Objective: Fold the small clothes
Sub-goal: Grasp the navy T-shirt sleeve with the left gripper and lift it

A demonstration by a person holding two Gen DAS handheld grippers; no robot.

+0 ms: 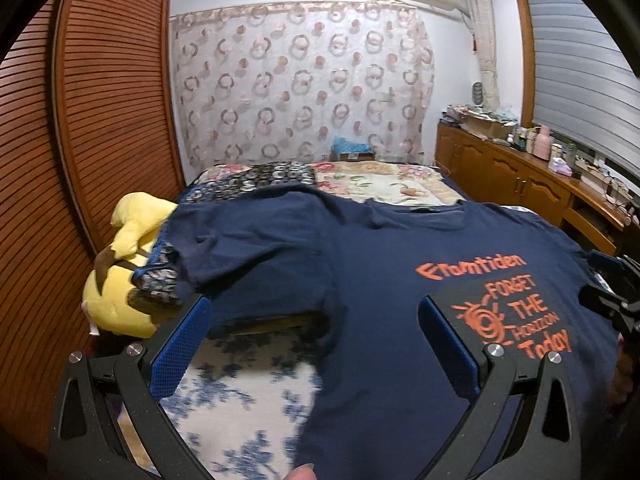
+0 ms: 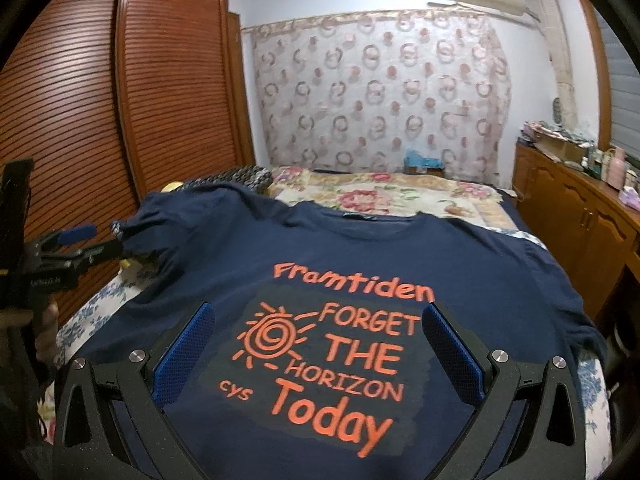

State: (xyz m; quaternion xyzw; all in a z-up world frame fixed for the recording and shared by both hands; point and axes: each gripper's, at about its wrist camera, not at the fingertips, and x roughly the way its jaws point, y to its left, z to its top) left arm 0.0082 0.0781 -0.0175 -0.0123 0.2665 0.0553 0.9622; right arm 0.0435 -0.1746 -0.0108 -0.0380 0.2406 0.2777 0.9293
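Both tools gape, holding nothing: the left tool (image 1: 314, 332) over the shirt's (image 1: 400, 280) side edge, the right tool (image 2: 320, 344) over its print. The shirt lies spread on the bed (image 2: 400, 196), soft, light, best pinched at sleeve or hem; its lower hem is cut off

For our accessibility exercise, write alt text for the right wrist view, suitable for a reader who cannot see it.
A navy T-shirt printed in orange "Framtiden, Forget the Horizon Today" lies flat on a floral bed, framed by the open right gripper. The left gripper hovers at the shirt's left sleeve.
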